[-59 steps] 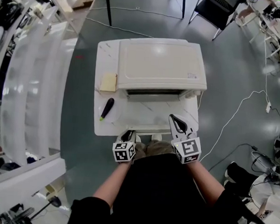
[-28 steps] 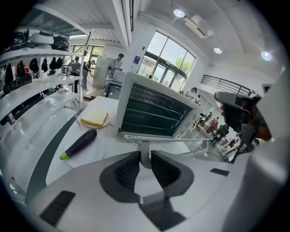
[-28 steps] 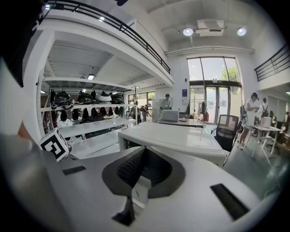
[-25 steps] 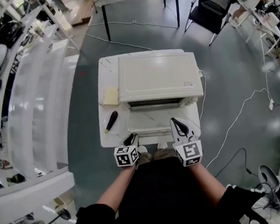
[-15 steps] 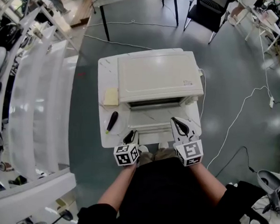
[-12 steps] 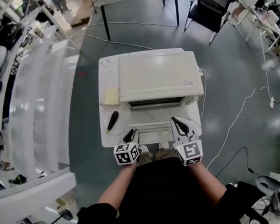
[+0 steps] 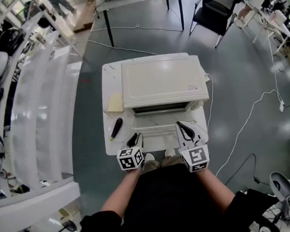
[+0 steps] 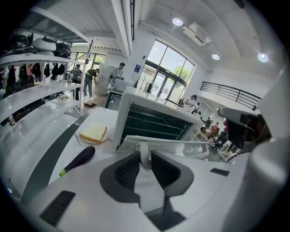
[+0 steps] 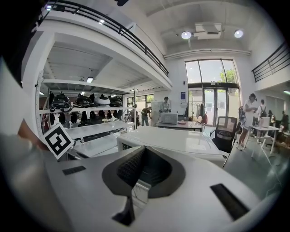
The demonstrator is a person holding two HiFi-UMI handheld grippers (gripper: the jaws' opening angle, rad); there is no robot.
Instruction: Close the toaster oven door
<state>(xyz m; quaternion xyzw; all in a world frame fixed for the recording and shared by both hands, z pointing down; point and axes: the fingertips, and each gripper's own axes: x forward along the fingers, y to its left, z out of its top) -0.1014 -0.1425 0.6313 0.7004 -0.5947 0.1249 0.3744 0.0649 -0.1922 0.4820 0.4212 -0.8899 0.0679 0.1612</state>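
The white toaster oven stands on a small white table, and its door hangs open and flat toward me. In the left gripper view the oven's dark inside with wire racks faces me, with the door handle running across in front. My left gripper is at the door's front left corner; its jaws are shut on the handle's white post. My right gripper hovers over the door's right front corner, shut and holding nothing. The oven's top lies just beyond it.
A dark eggplant-shaped object with a green tip lies left of the door. A bread slice on a plate sits behind it. White shelving runs along the left, and a cable trails over the floor at right.
My left gripper has edged forward to the door's front edge. The door still lies open and the right gripper has barely moved.
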